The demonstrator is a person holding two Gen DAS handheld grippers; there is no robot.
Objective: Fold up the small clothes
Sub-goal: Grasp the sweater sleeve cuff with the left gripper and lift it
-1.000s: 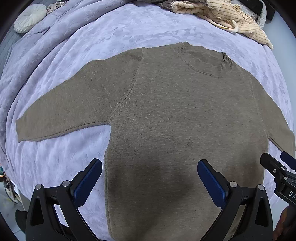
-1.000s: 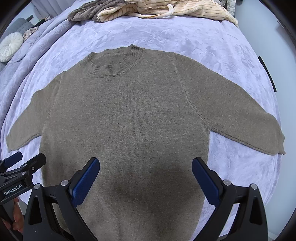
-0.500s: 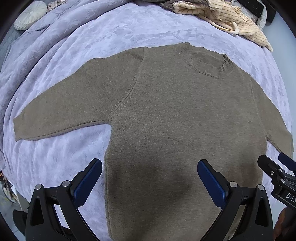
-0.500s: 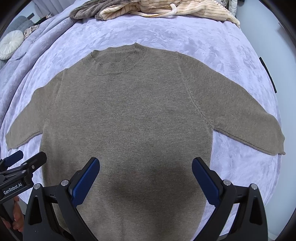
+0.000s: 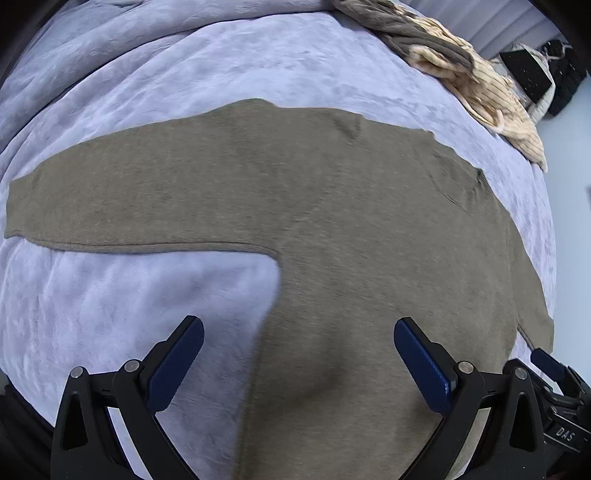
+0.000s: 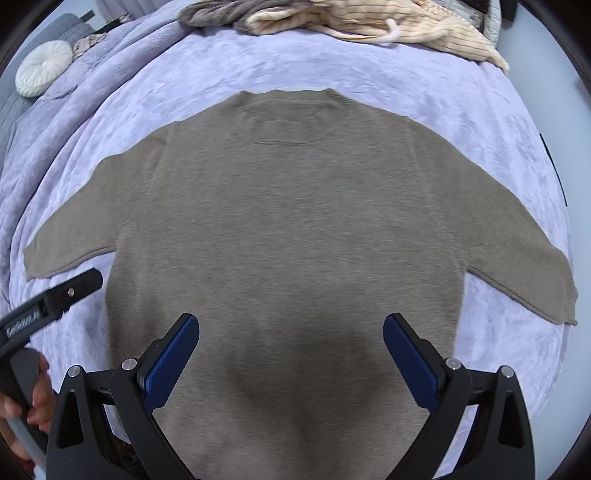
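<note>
An olive-brown knit sweater (image 6: 295,229) lies flat on a lilac bedspread (image 6: 406,85), collar away from me and both sleeves spread out. My left gripper (image 5: 299,365) hovers open over the sweater's left side edge, below its left sleeve (image 5: 129,206), with nothing between the blue pads. My right gripper (image 6: 291,358) hovers open over the lower middle of the body. The left gripper's tip (image 6: 74,290) shows at the left of the right wrist view, just off the sweater's left side. The hem is hidden below both views.
A heap of cream ribbed and grey clothes (image 6: 351,18) lies at the bed's far edge. A round white cushion (image 6: 42,72) sits far left. A hand (image 6: 37,395) holds the left gripper's handle. Bare bedspread (image 5: 129,295) lies under the left sleeve.
Both grippers have dropped closer to the sweater. The left one has swung leftward, so the left sleeve and the bare bedspread under it now fill its view.
</note>
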